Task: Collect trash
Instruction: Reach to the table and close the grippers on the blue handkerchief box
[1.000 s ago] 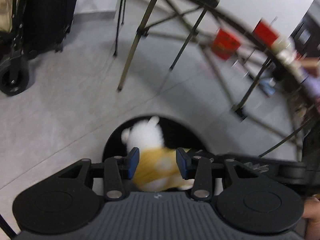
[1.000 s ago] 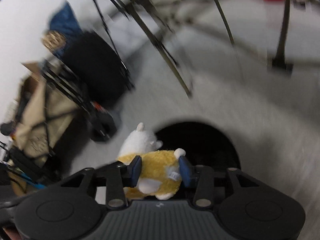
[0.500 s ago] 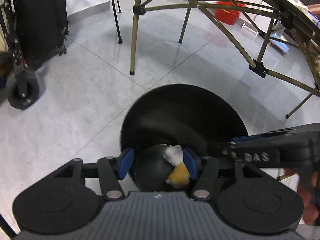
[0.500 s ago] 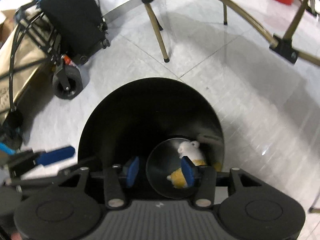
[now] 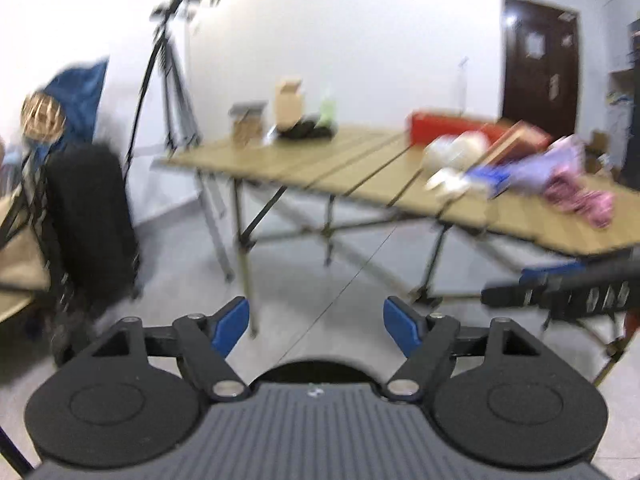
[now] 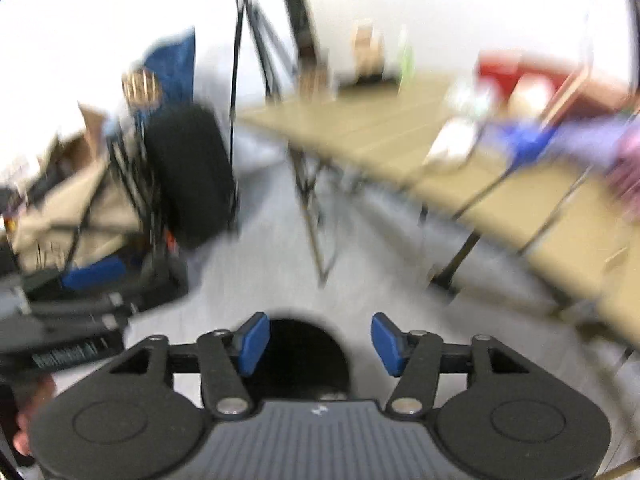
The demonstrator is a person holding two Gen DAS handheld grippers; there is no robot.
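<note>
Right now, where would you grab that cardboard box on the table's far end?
Probably the box by its two side walls, coming in level from this side: it stands upright on the table with its top flap open, so the top looks flimsy. Blur hides finer detail.

Left gripper [image 5: 316,322]: jaws spread wide, nothing between them. Right gripper [image 6: 316,338]: jaws likewise apart, empty. Both held level, side by side.
</note>
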